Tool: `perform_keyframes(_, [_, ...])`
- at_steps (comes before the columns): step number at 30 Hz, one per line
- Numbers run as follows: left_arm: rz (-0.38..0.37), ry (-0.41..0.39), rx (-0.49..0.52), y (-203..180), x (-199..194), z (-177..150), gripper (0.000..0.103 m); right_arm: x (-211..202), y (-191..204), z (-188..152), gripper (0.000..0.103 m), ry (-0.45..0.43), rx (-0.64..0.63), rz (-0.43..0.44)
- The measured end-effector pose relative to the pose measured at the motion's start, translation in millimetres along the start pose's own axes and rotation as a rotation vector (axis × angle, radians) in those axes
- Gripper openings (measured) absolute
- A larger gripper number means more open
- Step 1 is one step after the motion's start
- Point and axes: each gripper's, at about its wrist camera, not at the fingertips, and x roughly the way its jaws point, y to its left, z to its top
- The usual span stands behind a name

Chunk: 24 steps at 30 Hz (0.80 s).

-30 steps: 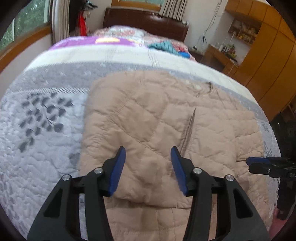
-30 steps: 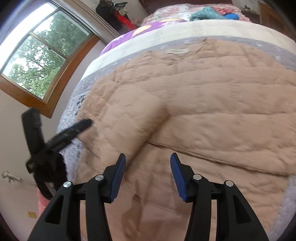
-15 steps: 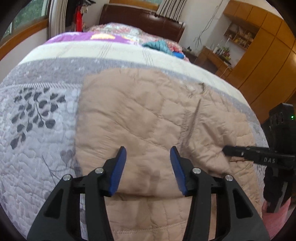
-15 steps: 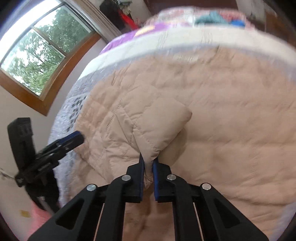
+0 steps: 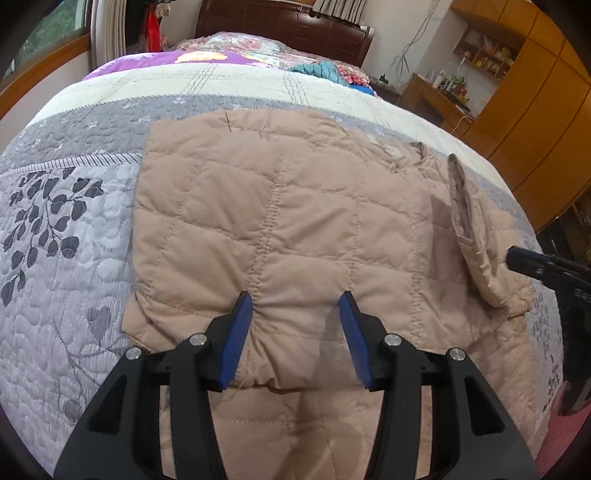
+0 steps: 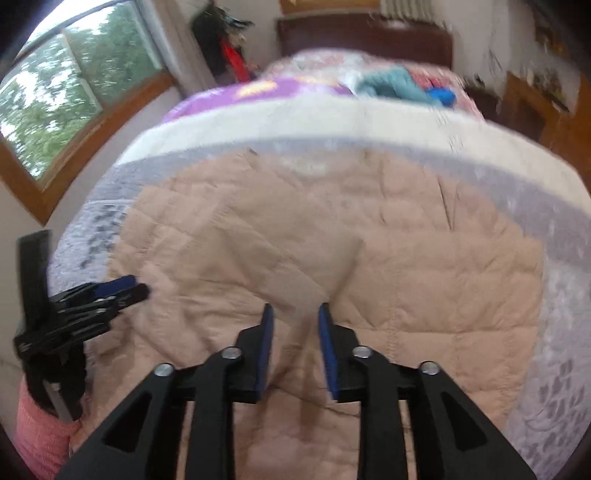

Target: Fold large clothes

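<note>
Left wrist, jacket (image 5: 288, 221) under parted tool (image 5: 295, 332)

This is a bedroom in a home. A large bed (image 5: 74, 258) fills most of both views, covered with a grey quilted bedspread (image 5: 55, 206) printed with dark leaves and a cream band further up. A dark wooden headboard (image 5: 288, 26) stands at the far end against a pale wall, with floral bedding (image 5: 236, 42) and a bundle of teal cloth (image 5: 321, 68) near the pillows. Tall wooden wardrobes (image 5: 532, 103) line the right side, with open shelves (image 5: 484, 51) holding small household items and a low desk (image 5: 432, 92) below them. A wood-framed window (image 6: 62, 122) on the left looks out on green trees, and clothes (image 6: 229, 44) hang in the corner beside it.
</note>
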Motion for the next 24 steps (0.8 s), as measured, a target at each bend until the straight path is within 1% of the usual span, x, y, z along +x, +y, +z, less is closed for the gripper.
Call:
perform_keyframes(2, [-0.012,-0.011,-0.014,-1,-8,1,0.048,-8,19,3,0.042,0.002,-0.035,0.038])
perform_keyframes(3, [0.003,-0.014,-0.024,-2,-11,2,0.048,-6,29,6,0.045,0.009,-0.060,0.051])
perform_keyframes(4, [0.023,-0.018,-0.028,-3,-13,2,0.048,-3,38,7,0.051,0.015,-0.082,0.049])
perform_keyframes(5, [0.035,-0.026,-0.027,-5,-15,2,0.048,4,46,8,0.054,0.024,-0.101,0.024])
perform_keyframes(7, [0.057,-0.032,-0.019,-9,-16,2,0.048,17,53,8,0.056,0.040,-0.120,-0.040])
perform_keyframes(9, [0.068,-0.026,-0.021,-10,-14,1,0.048,31,50,2,0.056,0.073,-0.114,-0.064])
perform_keyframes(10, [0.064,-0.019,-0.028,-9,-12,1,0.048,39,47,0,0.054,0.092,-0.104,-0.073])
perform_keyframes(11, [0.063,-0.016,-0.032,-7,-10,2,0.048,43,43,-2,0.047,0.104,-0.093,-0.076])
perform_keyframes(12, [0.065,-0.016,-0.033,-7,-9,3,0.048,45,39,-3,0.043,0.108,-0.081,-0.071])
perform_keyframes(14, [0.074,-0.028,-0.023,-8,-10,2,0.048,45,28,-5,0.026,0.108,-0.043,-0.042])
perform_keyframes(17, [0.091,-0.045,-0.003,-14,-13,3,0.048,36,14,-6,0.012,0.088,-0.008,-0.014])
perform_keyframes(24, [0.097,-0.063,0.016,-21,-16,6,0.048,19,-4,-13,0.010,0.057,0.038,0.024])
